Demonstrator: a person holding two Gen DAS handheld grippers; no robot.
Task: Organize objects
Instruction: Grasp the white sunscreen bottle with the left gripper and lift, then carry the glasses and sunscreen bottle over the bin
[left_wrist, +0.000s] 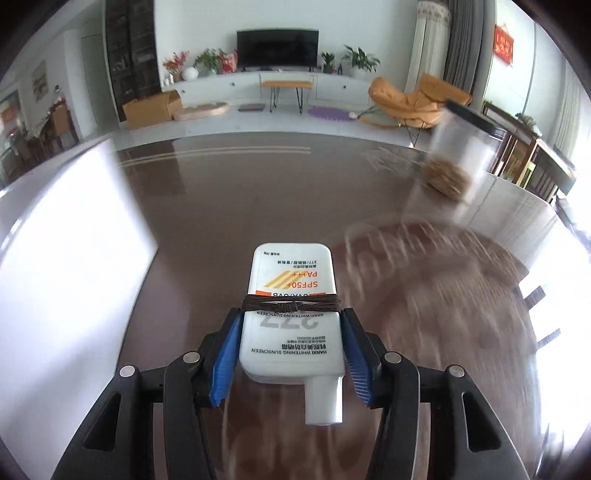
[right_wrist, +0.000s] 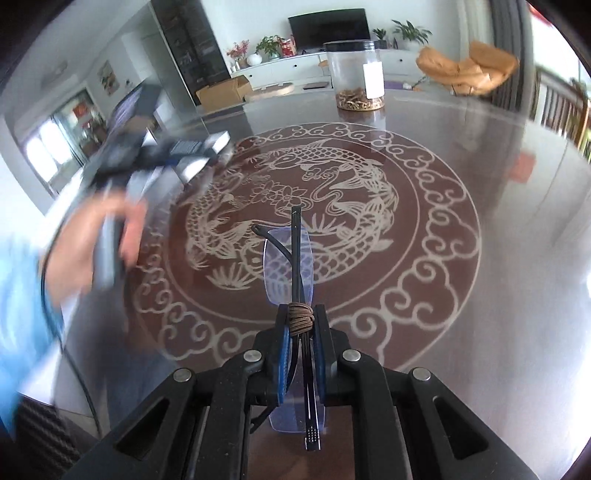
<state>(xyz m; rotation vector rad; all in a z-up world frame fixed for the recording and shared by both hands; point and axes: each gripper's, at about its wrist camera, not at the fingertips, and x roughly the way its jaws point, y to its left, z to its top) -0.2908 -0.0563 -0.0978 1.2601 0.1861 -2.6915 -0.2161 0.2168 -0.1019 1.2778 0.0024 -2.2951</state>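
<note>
Left gripper (left_wrist: 291, 321): jaws pinching a white sunscreen bottle (left_wrist: 291, 314) by its flat sides, blue pads (left_wrist: 225, 362) pressed against both edges. Bottle lies lengthwise along the fingers, cap (left_wrist: 324, 400) toward the camera, base pointing away. Dark brown cord (left_wrist: 291, 305) wound around the bottle's middle, knot on top. Below it the dark glossy table (left_wrist: 229, 192), heavily motion-blurred on the right. Clear jar (left_wrist: 461, 155) with black lid and brown contents at the table's far right, also blurred. Bright white blurred slab fills the left side, can't tell what it is.

Right gripper (right_wrist: 301, 317): jaws pressed together on folded rimless glasses (right_wrist: 290, 266), clamped at the arms; lens sticks out ahead of the tips, one temple end curls up left. Brown cord (right_wrist: 301, 318) wrapped around the arms right at the fingertips. Glasses sit over the table's (right_wrist: 498, 184) pale fish medallion (right_wrist: 295, 206). Same jar (right_wrist: 356, 75) stands upright at the far edge, well apart from the glasses. At left, blurred: the person's hand (right_wrist: 92, 236) on the other gripper (right_wrist: 207, 155), blue sleeve (right_wrist: 22, 306) at the frame edge.
</note>
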